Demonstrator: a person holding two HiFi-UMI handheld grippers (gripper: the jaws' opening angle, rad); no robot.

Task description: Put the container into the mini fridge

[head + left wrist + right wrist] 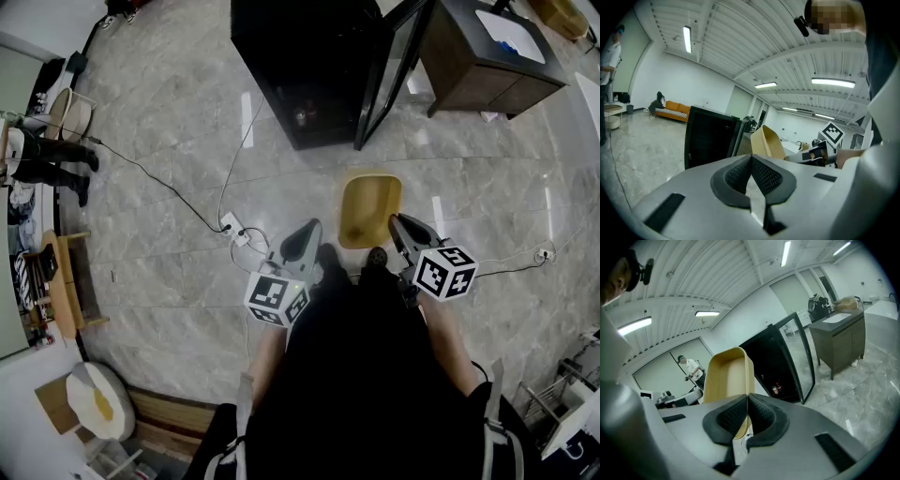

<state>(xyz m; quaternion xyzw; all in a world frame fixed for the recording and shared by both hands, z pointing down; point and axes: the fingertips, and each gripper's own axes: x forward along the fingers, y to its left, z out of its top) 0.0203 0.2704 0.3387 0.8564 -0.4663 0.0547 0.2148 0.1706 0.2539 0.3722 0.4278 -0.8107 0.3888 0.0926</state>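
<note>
Marble floor (187, 112) ahead: fridge (281, 56) stands beyond the container (368, 211), rim pinched by right fingers (764, 417); left fingers (737, 176) pressed together, empty.

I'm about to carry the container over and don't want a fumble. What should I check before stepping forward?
1. Right gripper shut on the container wall: ok.
2. Fridge door open: ok.
3. Free space inside the fridge: cannot tell, the interior is dark.
4. Left gripper shut and empty, free to help: ok.
5. Floor ahead free of trip hazards: not ok, a cable and power strip lie just left of the path.
</note>
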